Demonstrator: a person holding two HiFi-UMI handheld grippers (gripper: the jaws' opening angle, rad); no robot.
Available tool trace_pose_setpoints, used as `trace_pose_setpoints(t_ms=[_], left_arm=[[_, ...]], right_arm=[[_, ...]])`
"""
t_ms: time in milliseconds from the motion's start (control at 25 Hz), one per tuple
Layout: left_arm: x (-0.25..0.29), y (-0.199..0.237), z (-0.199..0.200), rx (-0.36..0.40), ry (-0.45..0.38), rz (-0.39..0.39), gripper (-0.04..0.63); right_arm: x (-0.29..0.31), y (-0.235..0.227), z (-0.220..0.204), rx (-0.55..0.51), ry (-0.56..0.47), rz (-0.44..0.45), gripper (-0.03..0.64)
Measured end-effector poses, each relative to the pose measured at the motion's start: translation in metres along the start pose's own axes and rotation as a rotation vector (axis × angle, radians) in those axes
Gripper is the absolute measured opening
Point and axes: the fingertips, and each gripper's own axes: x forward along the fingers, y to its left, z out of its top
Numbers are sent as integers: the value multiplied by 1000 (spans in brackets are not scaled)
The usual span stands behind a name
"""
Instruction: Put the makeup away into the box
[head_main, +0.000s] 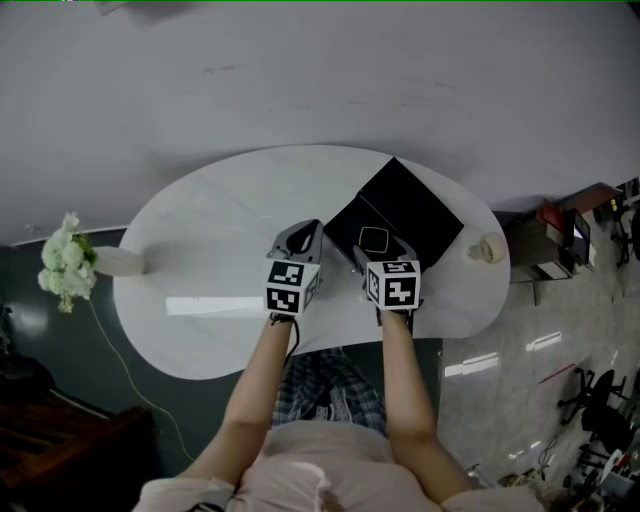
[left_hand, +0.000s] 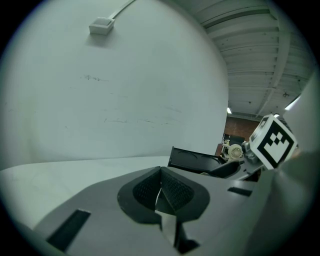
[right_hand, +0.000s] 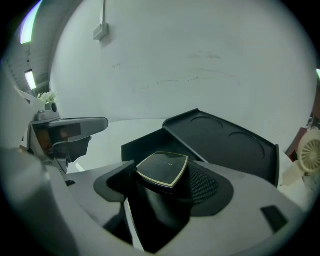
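On the white oval table (head_main: 210, 230) stands a black box (head_main: 347, 232), its lid (head_main: 412, 208) swung open toward the back right. My right gripper (head_main: 375, 246) is shut on a black makeup compact (right_hand: 162, 170) with a gold-rimmed square top, held just over the box's near edge (right_hand: 145, 145). The lid's inside (right_hand: 225, 140) has two round recesses. To the left of the box, my left gripper (head_main: 306, 236) is shut, with its pads (left_hand: 172, 192) together and nothing between them. The left gripper view takes in the box (left_hand: 192, 159) and the right gripper's marker cube (left_hand: 272, 141).
A white vase with pale flowers (head_main: 70, 265) stands at the table's left end. At the right end sits a small cream fan-like object (head_main: 487, 249). Beyond the right edge is a low shelf unit (head_main: 560, 240). A grey wall (head_main: 320, 80) runs behind the table.
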Motion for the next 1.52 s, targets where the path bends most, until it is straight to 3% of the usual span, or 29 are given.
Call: trace_pose_setpoints(t_ms=[320, 400, 640, 1000, 1200, 1280, 1520], left_arm=[[3, 8, -4, -11, 8, 16, 26], [3, 10, -4, -13, 11, 20, 26], [3, 13, -2, -17, 3, 26, 26], [1, 13, 0, -18, -5, 37, 26], [-3, 14, 7, -12, -9, 44, 26], [-9, 16, 13, -2, -20, 49, 26], [-50, 23, 57, 40, -119, 112, 26]], right_arm=[[10, -6, -10, 37, 65, -6, 356], [9, -4, -9, 50, 53, 1, 361], [0, -2, -1, 83, -7, -1, 460], [-7, -5, 5, 81, -35, -1, 465], [-18, -6, 23, 64, -112, 4, 463], [-29, -5, 35, 61, -165, 14, 446], [-75, -6, 77, 6, -375, 38, 247]])
